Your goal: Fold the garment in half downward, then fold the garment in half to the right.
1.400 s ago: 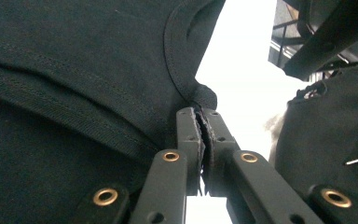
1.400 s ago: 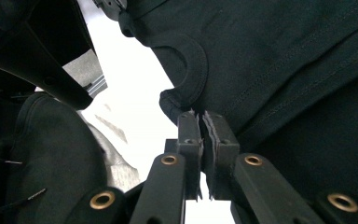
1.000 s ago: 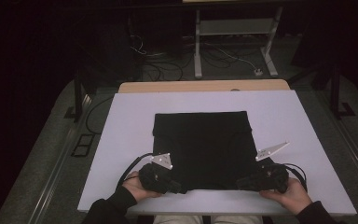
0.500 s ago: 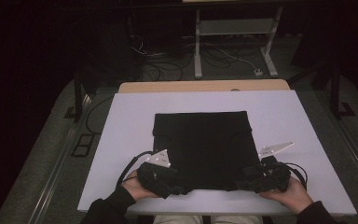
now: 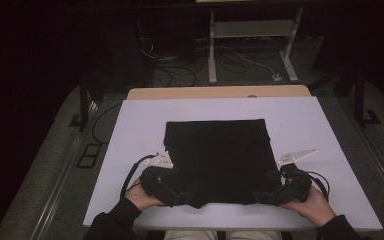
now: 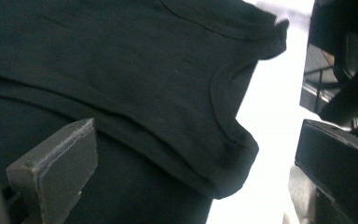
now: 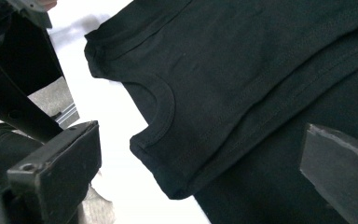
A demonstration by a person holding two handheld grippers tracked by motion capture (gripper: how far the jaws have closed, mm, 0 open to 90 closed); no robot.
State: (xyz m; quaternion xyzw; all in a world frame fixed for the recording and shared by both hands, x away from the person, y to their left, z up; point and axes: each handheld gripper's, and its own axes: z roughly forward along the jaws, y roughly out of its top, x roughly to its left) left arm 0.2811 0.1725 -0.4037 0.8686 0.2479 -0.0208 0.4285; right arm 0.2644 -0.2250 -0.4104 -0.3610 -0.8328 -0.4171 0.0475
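White table: black garment flat; left claw, right claw just opened wide.

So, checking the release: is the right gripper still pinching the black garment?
Apart. The right gripper view shows the right gripper just opened, pads clear of the black garment.

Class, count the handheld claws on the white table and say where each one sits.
2. The left claw is at the near left corner of the black garment; the right claw is at its near right corner. Both stand open.
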